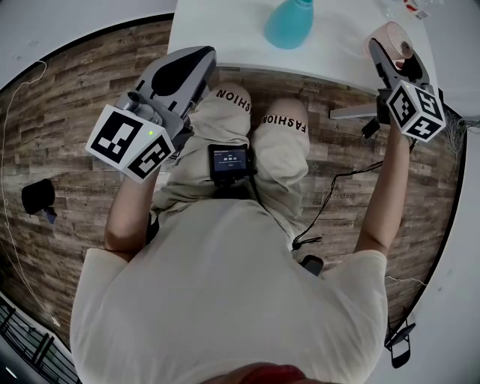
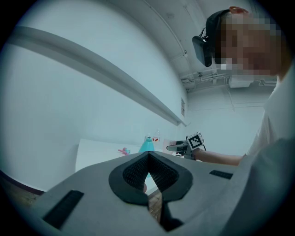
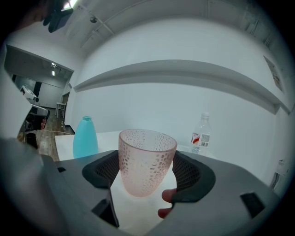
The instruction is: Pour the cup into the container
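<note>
A pink dimpled cup [image 3: 147, 161] stands upright between the pads of my right gripper [image 3: 146, 177], which is shut on its lower half. I cannot make out anything inside it. In the head view the cup [image 1: 392, 36] and right gripper [image 1: 395, 54] hover over the right end of the white table [image 1: 225, 37]. A turquoise bottle-shaped container [image 1: 289, 22] stands at mid-table, left of the cup, its open neck showing in the right gripper view [image 3: 85, 138]. My left gripper [image 1: 201, 58] is shut on nothing, held just off the table's near edge above the knees; its pads [image 2: 133, 171] meet at the tip.
A clear water bottle [image 3: 201, 133] with a red label stands behind the cup to the right. A small pink and blue item [image 2: 123, 150] lies far back on the table. A black device [image 1: 229, 161] rests on the person's lap. Cables [image 1: 330, 199] trail across the wooden floor.
</note>
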Demonstrator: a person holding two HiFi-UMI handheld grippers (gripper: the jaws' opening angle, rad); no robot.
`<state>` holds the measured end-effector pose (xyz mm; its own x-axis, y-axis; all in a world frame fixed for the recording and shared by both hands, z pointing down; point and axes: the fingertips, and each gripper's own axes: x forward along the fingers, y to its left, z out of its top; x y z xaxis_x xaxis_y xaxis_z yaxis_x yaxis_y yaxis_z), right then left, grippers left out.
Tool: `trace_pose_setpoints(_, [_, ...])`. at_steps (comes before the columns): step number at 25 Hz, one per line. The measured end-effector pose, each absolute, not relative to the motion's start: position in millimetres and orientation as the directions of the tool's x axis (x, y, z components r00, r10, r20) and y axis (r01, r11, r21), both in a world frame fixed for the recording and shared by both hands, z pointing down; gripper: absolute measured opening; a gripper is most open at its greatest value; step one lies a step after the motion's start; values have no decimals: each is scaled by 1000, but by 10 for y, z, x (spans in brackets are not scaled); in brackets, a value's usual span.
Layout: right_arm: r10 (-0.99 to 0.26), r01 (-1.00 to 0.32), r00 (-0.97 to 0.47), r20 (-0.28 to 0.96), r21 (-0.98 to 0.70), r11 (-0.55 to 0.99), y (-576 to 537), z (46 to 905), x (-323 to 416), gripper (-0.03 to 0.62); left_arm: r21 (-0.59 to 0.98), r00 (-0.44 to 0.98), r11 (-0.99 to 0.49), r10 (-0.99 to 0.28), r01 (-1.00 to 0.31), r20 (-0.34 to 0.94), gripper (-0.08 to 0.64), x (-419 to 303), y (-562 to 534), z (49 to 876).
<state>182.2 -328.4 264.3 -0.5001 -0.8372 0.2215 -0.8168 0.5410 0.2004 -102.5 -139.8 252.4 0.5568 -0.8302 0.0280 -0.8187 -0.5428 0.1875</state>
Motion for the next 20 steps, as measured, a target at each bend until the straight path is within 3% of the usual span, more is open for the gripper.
trace_pose_setpoints(20, [-838,-826,-469,278,197,528,-3379,2930,1927,368,197,560,-543,-827,-816,43,11,-1010,-1425,2578])
